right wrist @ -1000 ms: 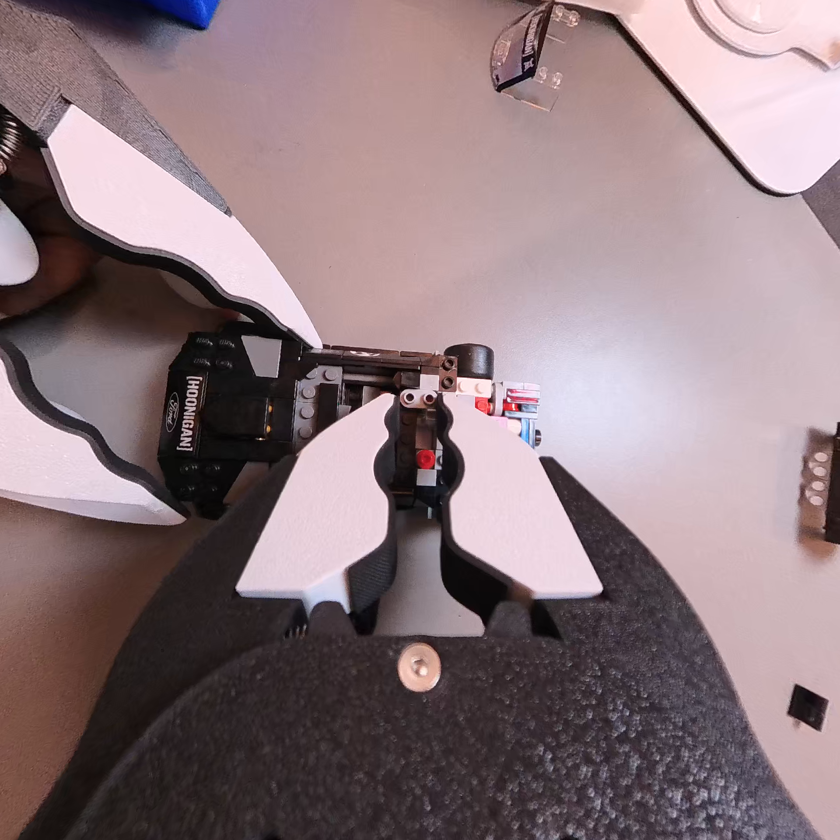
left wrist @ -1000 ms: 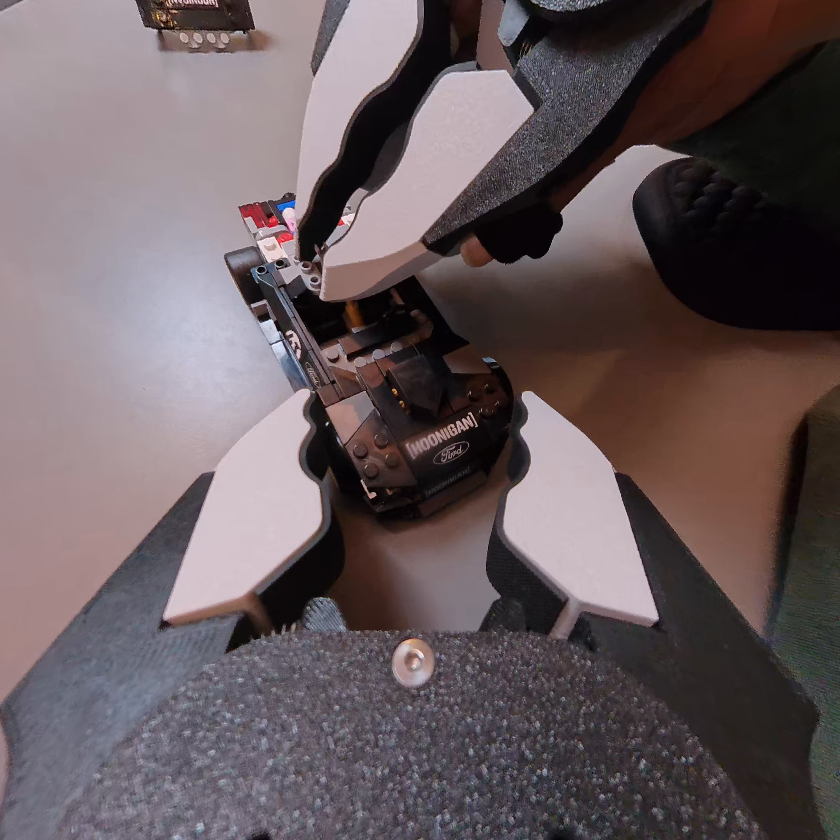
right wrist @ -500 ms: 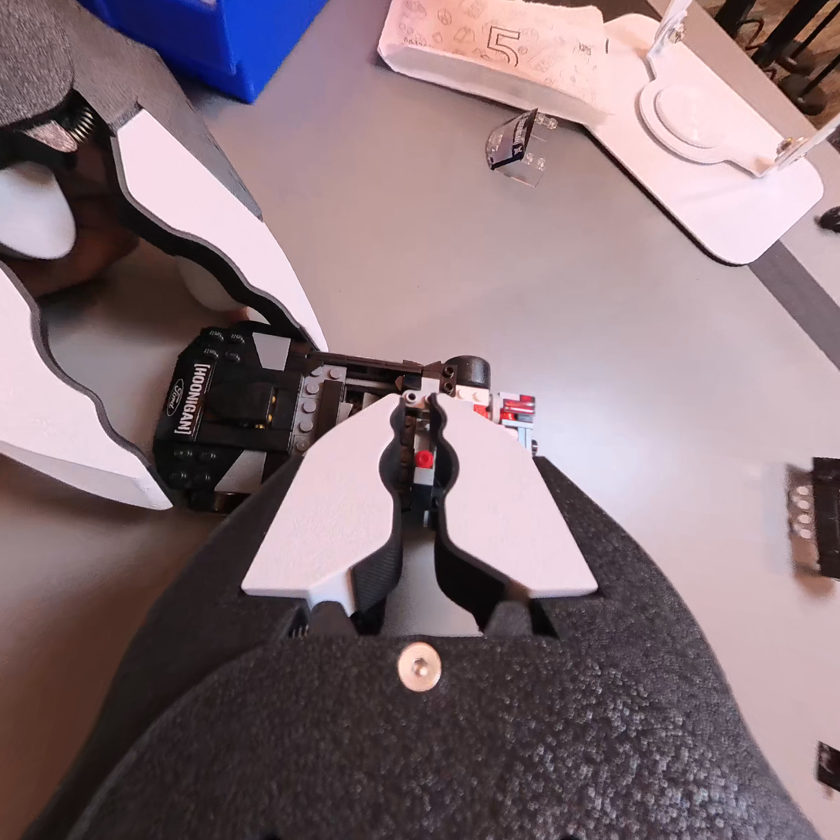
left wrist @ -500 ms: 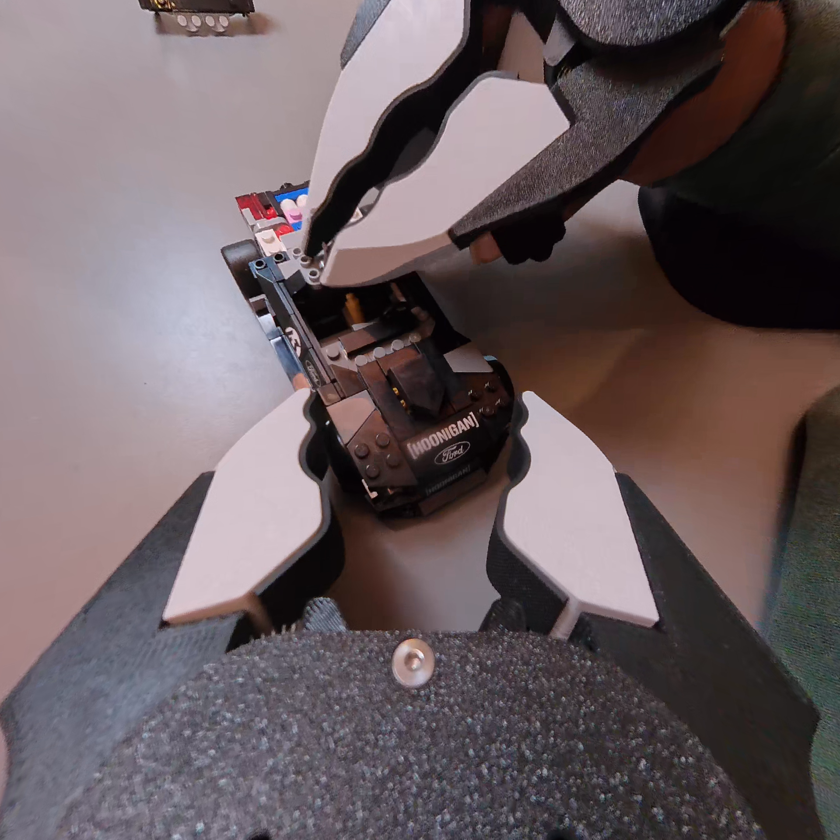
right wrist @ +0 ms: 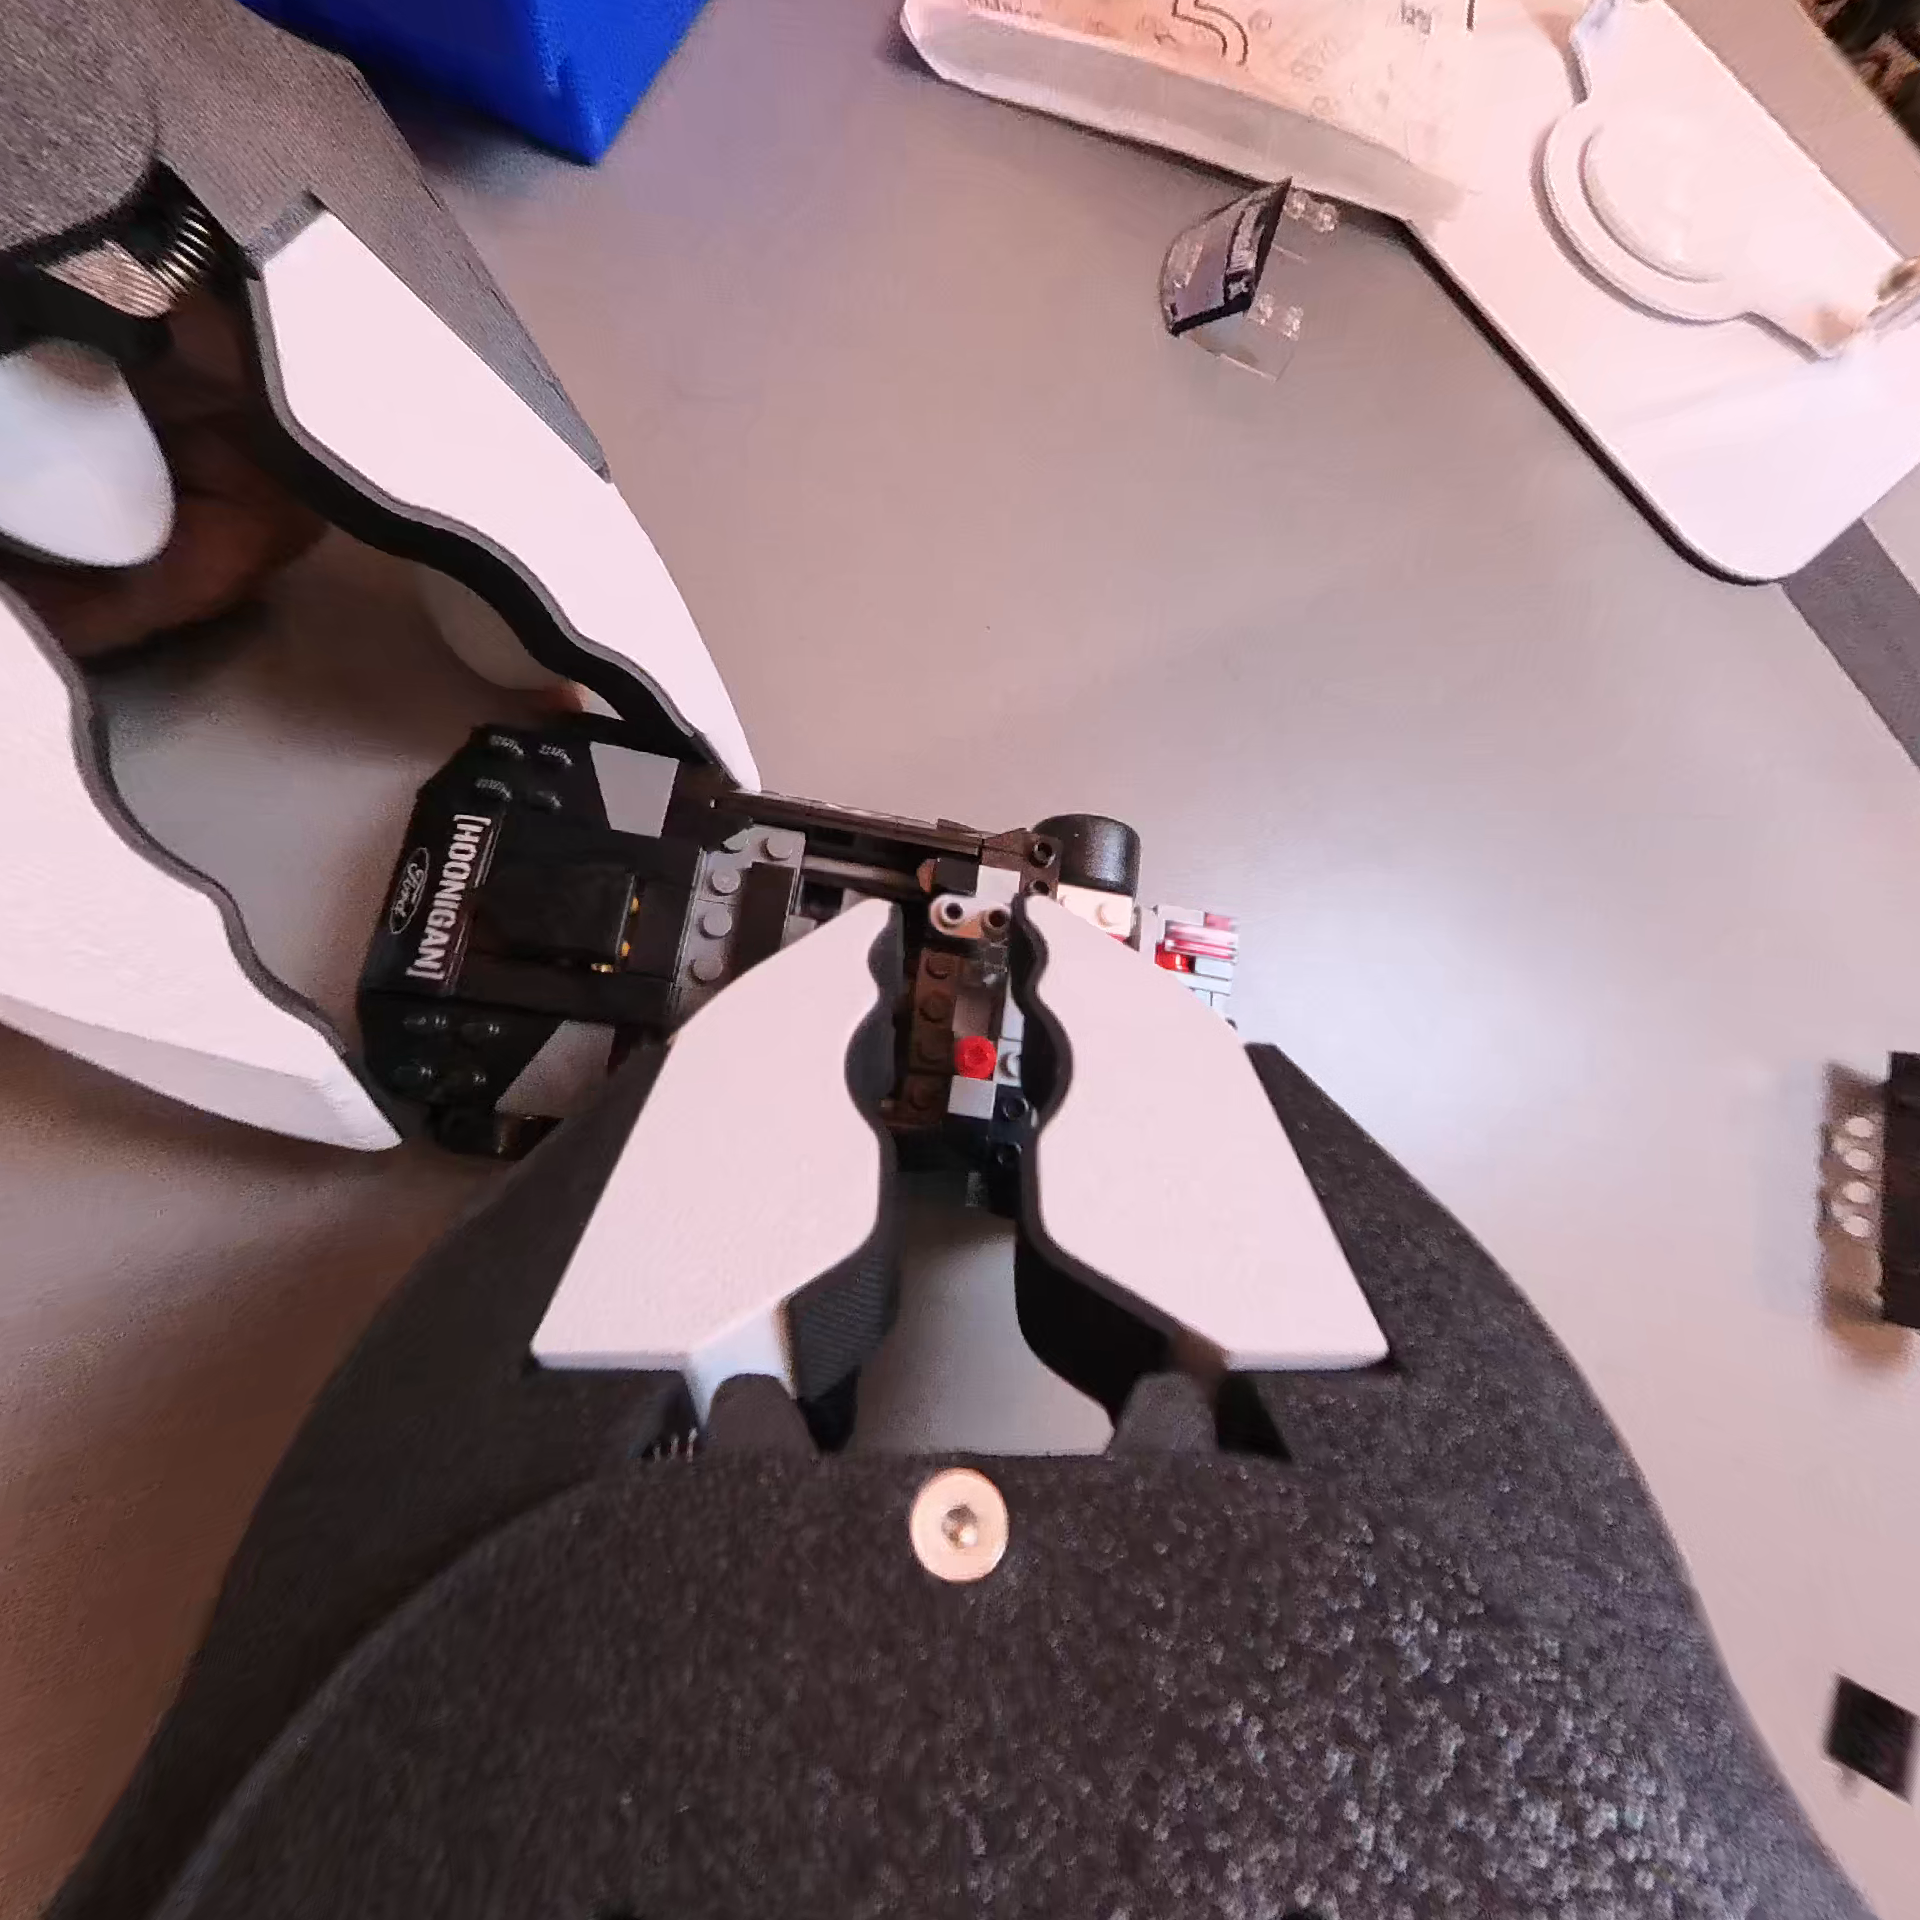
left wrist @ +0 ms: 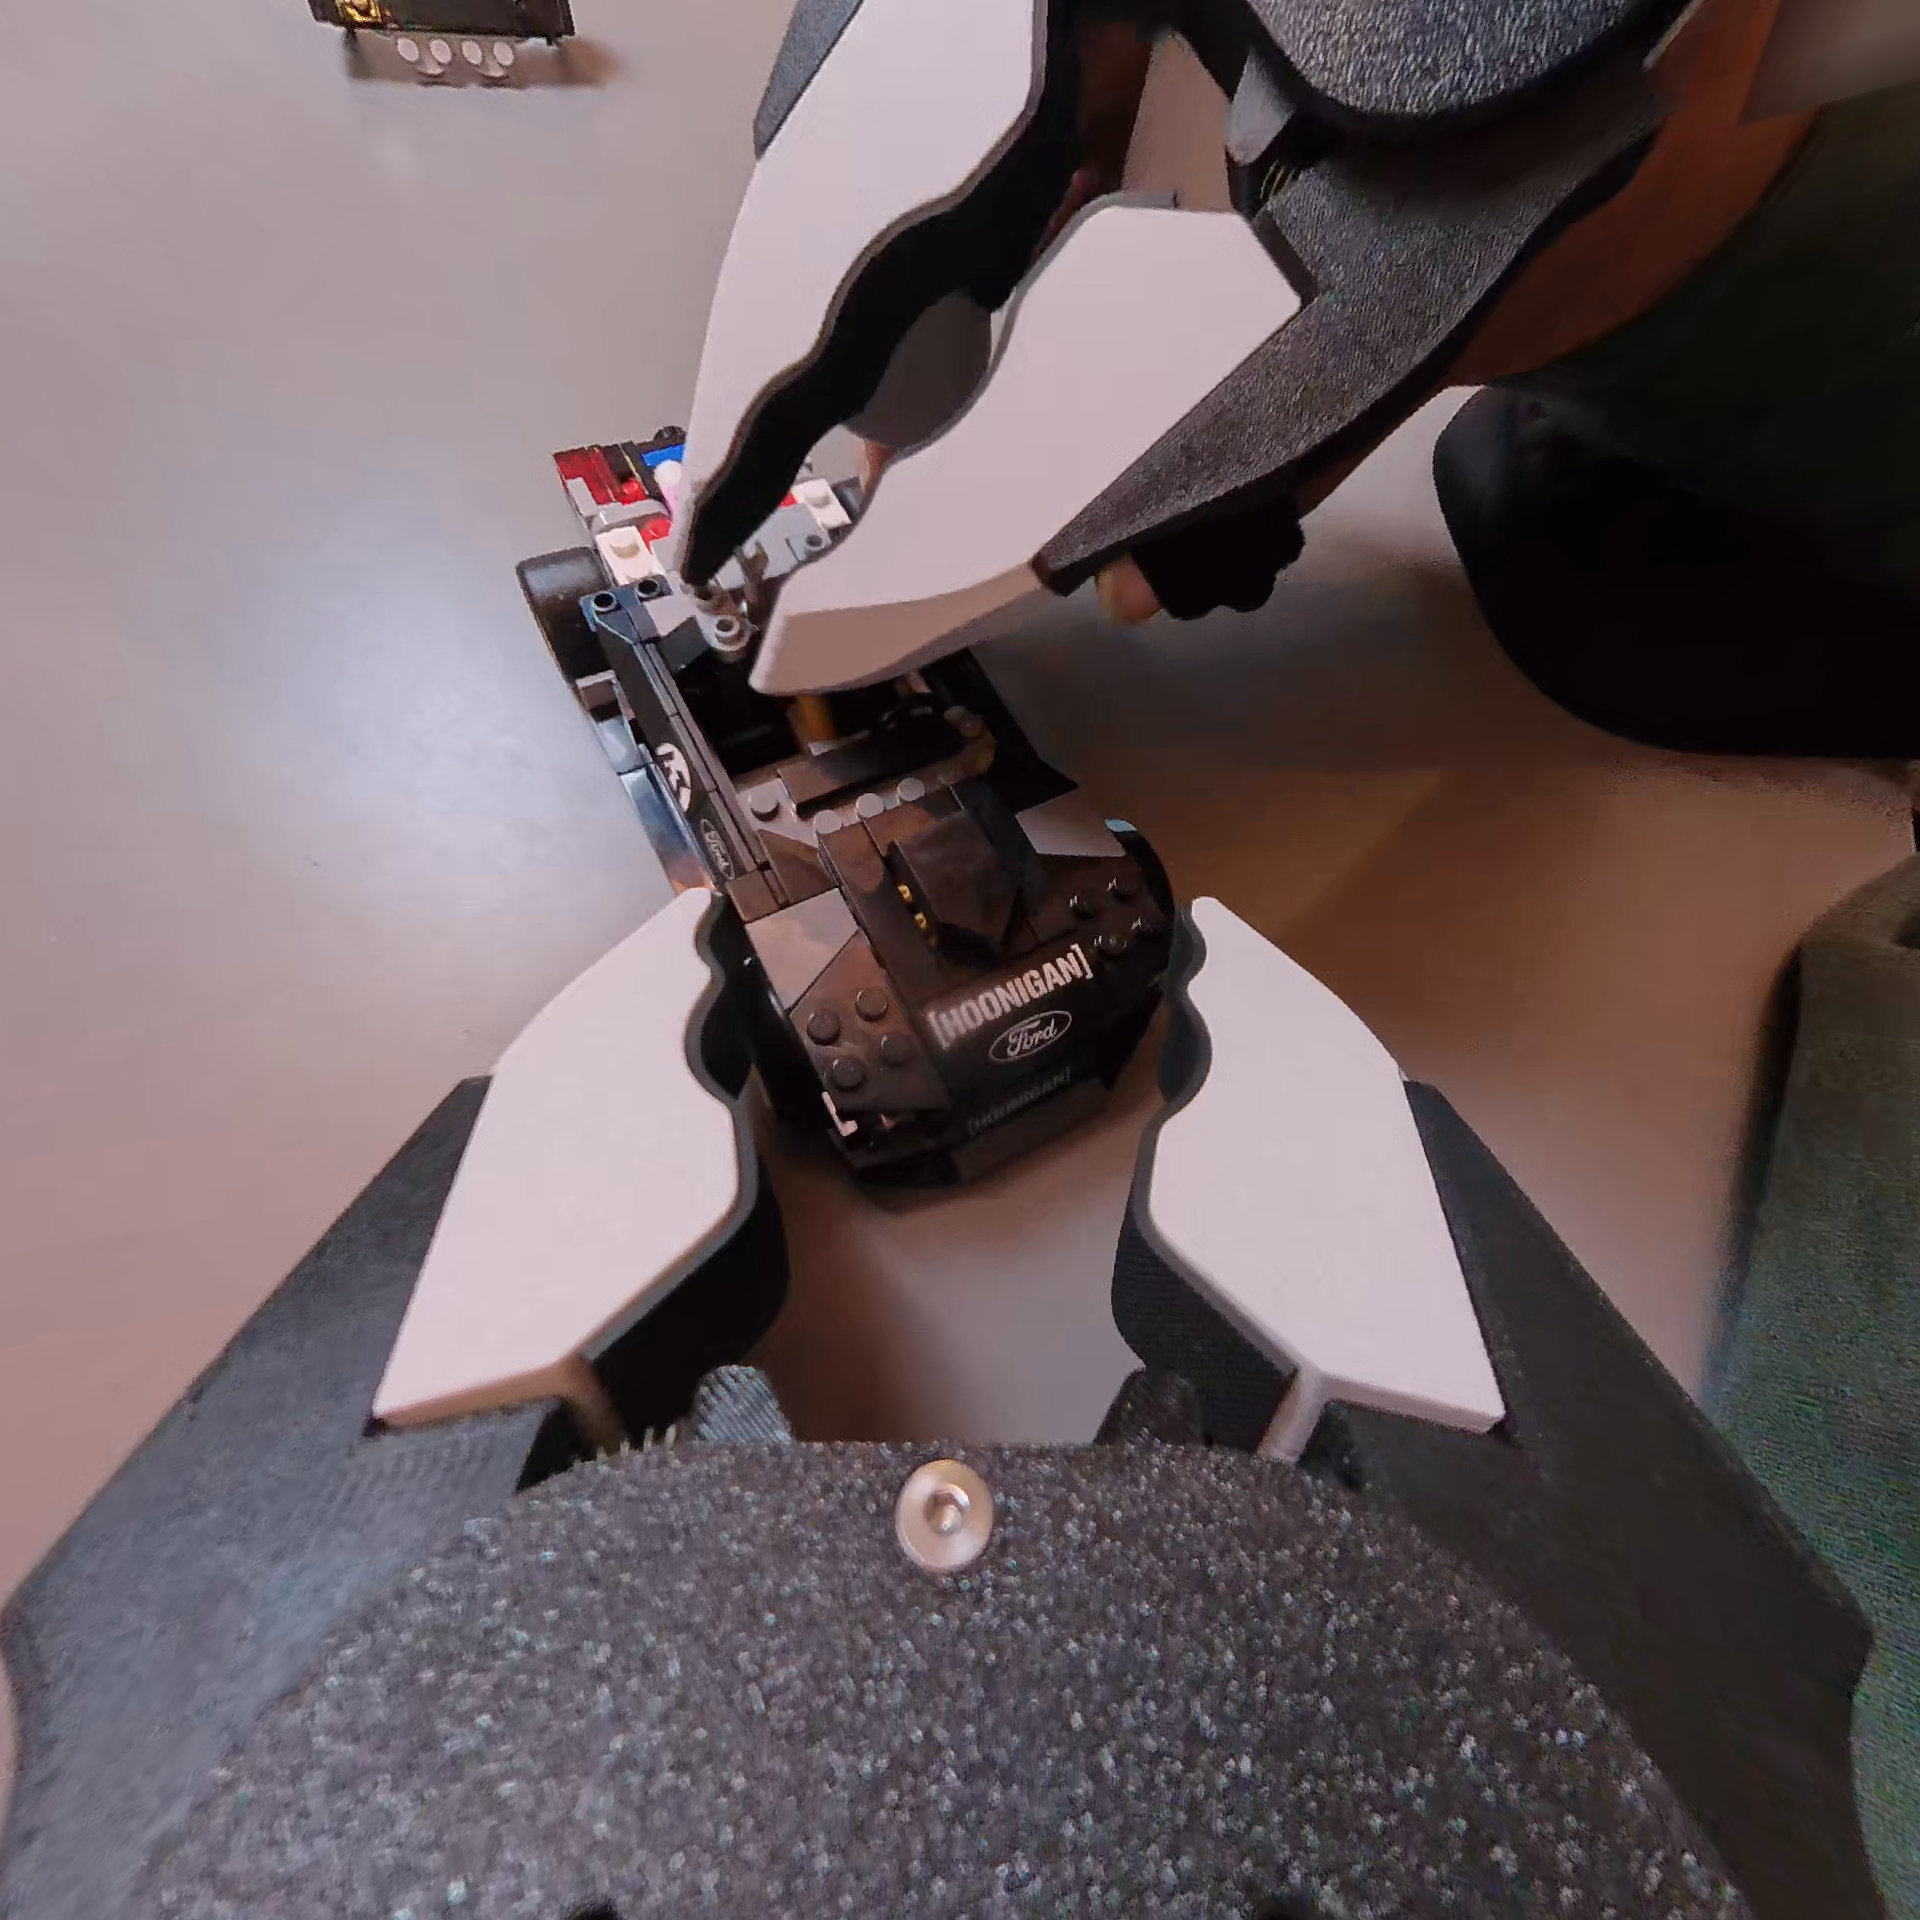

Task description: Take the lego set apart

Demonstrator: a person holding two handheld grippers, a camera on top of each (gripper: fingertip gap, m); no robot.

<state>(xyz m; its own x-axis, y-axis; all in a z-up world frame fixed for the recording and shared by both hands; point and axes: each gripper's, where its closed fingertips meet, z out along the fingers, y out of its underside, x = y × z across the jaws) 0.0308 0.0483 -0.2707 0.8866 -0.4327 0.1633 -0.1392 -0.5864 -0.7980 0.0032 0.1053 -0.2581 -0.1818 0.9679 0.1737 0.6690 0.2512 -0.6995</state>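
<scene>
A black lego car lies on the grey table, its printed hood toward me in the left wrist view. My left gripper is shut on the front of the car, one finger on each side. The car also shows in the right wrist view, with coloured bricks at its rear. My right gripper is shut on a small light-grey two-stud piece on top of the car's rear. In the left wrist view this gripper comes down from above onto that piece.
A clear windscreen piece, a white paper bag, a white stand base and a blue bin lie beyond the car. A black plate piece and a small black tile lie right. My left tips are about 30 cm from the small black tile, my right tips only 25 cm.
My right gripper has tilted and swung while staying clamped on the grey piece at the car's rear. My left gripper and the car's front have stayed in place.
</scene>
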